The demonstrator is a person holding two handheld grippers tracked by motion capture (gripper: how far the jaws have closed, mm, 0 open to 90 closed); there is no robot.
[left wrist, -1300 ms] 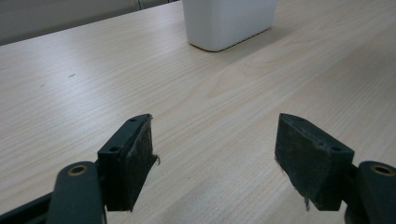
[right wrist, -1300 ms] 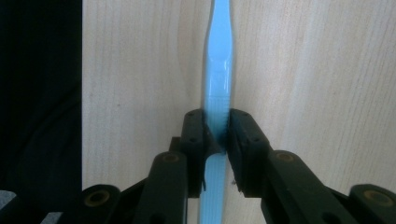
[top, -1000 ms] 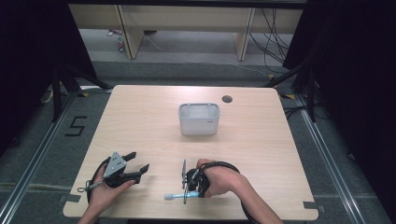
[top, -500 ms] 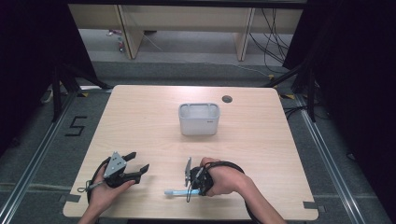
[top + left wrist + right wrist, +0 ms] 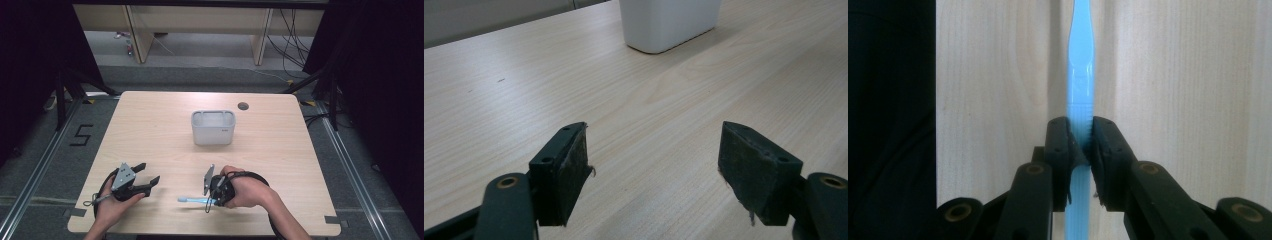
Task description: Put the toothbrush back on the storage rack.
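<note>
One blue toothbrush (image 5: 192, 200), one white container (image 5: 213, 127), two claws

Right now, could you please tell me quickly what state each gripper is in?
Left gripper: open, jaws wide apart, holding nothing.
Right gripper: shut on the blue toothbrush, clamped on its handle.

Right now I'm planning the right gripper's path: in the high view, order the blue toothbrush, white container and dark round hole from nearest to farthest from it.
1. Blue toothbrush, clamped in the right gripper.
2. White container, table centre.
3. Dark round hole, far edge.
</note>
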